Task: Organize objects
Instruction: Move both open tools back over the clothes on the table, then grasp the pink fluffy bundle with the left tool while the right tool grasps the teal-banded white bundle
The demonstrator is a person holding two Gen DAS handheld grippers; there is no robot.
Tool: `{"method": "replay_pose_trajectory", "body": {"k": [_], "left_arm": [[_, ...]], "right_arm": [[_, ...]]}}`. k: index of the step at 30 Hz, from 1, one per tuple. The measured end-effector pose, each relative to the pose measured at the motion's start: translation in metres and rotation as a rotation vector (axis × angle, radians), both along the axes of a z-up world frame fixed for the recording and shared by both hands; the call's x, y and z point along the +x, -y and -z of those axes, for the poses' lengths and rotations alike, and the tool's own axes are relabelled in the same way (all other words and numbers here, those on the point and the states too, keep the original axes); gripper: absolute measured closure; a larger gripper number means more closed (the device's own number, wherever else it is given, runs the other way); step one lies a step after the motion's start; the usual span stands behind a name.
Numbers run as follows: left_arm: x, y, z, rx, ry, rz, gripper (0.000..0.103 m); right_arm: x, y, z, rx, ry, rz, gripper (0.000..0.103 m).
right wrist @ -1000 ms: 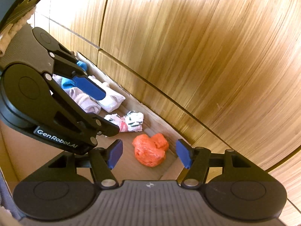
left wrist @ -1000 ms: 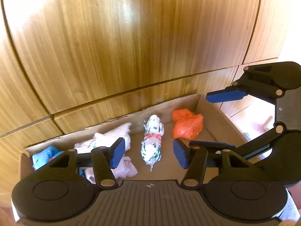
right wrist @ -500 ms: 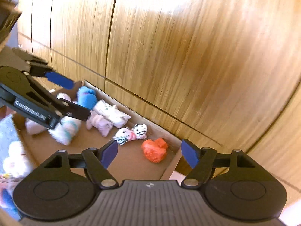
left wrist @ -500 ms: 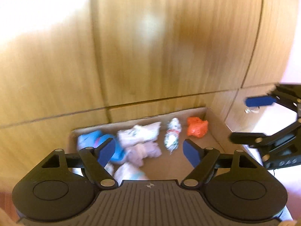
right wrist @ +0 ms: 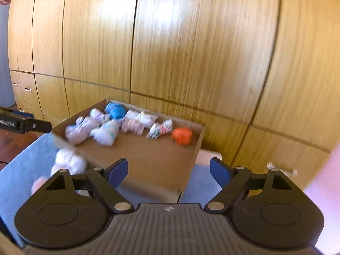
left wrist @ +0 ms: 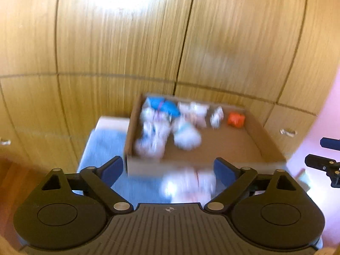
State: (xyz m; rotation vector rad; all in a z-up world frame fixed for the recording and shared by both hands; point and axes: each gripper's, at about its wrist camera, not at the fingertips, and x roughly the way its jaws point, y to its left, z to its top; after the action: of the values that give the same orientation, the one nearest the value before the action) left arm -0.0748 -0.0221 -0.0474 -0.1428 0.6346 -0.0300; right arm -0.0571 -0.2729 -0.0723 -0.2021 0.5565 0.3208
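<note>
A shallow cardboard box (left wrist: 261, 142) (right wrist: 191, 159) sits on a blue cloth (left wrist: 102, 148) (right wrist: 23, 165) against a wooden cabinet. Inside lie several rolled sock bundles: an orange one (left wrist: 235, 119) (right wrist: 182, 135), a blue one (left wrist: 162, 106) (right wrist: 115, 110), a white patterned one (left wrist: 216, 116) (right wrist: 160, 128) and pale ones. More pale bundles (left wrist: 189, 183) (right wrist: 68, 161) lie on the cloth in front of the box. My left gripper (left wrist: 169, 170) is open and empty, back from the box. My right gripper (right wrist: 169, 170) is open and empty too, also back from it.
Wooden cabinet doors (left wrist: 127, 42) (right wrist: 191, 42) with small metal handles (left wrist: 288, 132) (right wrist: 27, 89) rise behind the box. A wooden floor (right wrist: 10, 144) shows at the left. The views are motion-blurred.
Both grippers have pulled back and up from the box; the whole box and the cloth now show. Both jaws have opened wider.
</note>
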Motion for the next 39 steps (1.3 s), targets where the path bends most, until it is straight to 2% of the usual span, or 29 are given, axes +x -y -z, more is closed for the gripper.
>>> {"method": "replay_pose_trajectory", "body": {"k": [5, 7, 10, 20, 24, 27, 29, 32, 35, 39], "left_arm": [[-0.042, 0.017, 0.023, 0.037, 0.034, -0.006, 0.007], [-0.048, 0.026, 0.031, 0.056, 0.036, 0.002, 0.005], [-0.047, 0.04, 0.044, 0.082, 0.035, 0.014, 0.005], [-0.037, 0.061, 0.067, 0.122, 0.023, 0.017, 0.004], [-0.033, 0.069, 0.073, 0.143, 0.017, 0.031, 0.006], [-0.031, 0.071, 0.075, 0.137, 0.007, 0.036, 0.016], [-0.03, 0.072, 0.079, 0.124, -0.002, 0.045, 0.033], [-0.032, 0.073, 0.081, 0.119, 0.011, 0.047, 0.044], [-0.034, 0.073, 0.081, 0.129, 0.02, 0.063, 0.05], [-0.038, 0.069, 0.077, 0.143, 0.028, 0.078, 0.051]], "right_arm": [[-0.042, 0.003, 0.031, 0.017, -0.018, 0.057, 0.02], [-0.049, 0.005, 0.04, 0.032, -0.029, 0.087, 0.025], [-0.048, 0.002, 0.056, 0.036, -0.055, 0.122, 0.036], [-0.053, -0.007, 0.075, 0.045, -0.051, 0.145, 0.046], [-0.057, -0.011, 0.082, 0.042, -0.049, 0.142, 0.058], [-0.057, -0.01, 0.085, 0.062, -0.061, 0.125, 0.068], [-0.059, -0.009, 0.088, 0.073, -0.063, 0.119, 0.074], [-0.061, -0.007, 0.091, 0.089, -0.07, 0.113, 0.08], [-0.063, -0.004, 0.091, 0.108, -0.067, 0.111, 0.081], [-0.069, -0.002, 0.089, 0.109, -0.062, 0.103, 0.081]]}}
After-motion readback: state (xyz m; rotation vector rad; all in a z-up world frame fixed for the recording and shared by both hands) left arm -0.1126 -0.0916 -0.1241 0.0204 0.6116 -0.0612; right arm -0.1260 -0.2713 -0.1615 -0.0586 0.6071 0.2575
